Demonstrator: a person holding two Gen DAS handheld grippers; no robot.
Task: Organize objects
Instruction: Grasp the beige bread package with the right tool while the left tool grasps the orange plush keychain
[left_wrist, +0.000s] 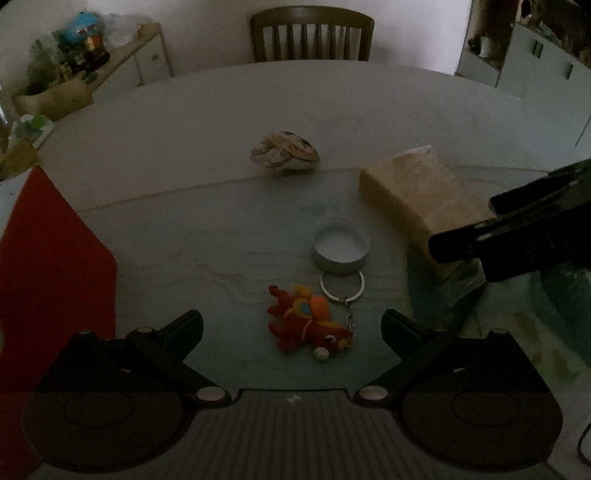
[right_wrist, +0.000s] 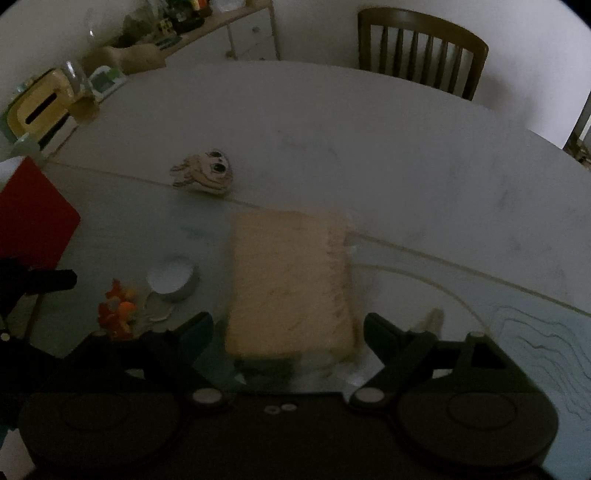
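Hovering over the near part of the pale round table (left_wrist: 207, 122), left claw (left_wrist: 291, 325) spread wide and gripping nothing, fingers (left_wrist: 184, 325) flanking the red and orange rubber lion-dance keychain (left_wrist: 310, 326) without touching it. Lying flat toward the table's near edge, that keychain, its silver split ring (left_wrist: 342, 286) reaching back to meet the wall of the small round white tin (left_wrist: 341, 249). Standing open-topped just behind the ring, that shallow tin, showing only a white inside with nothing clearly in it. Sitting farther back toward the table's middle, on the seam of the glass top, the white cartoon-face plush charm (left_wrist: 285, 155). Resting right of the tin, running from the middle toward the near right edge, the tan rectangular block wrapped in clear film (left_wrist: 417, 199).

Hanging over the near end of that block (right_wrist: 290, 280), right claw (right_wrist: 288, 332) also spread wide, empty, fingers (right_wrist: 384, 332) standing either side of the block and not visibly pressing it. Occupying the near left edge, a red flat board (left_wrist: 48, 266). Standing behind the far edge, a dark wooden slat-back chair (left_wrist: 312, 35). Crowding the far left edge, a yellow tissue box (right_wrist: 37, 105) and a glass jar (right_wrist: 75, 79), jar contents too dim to tell.
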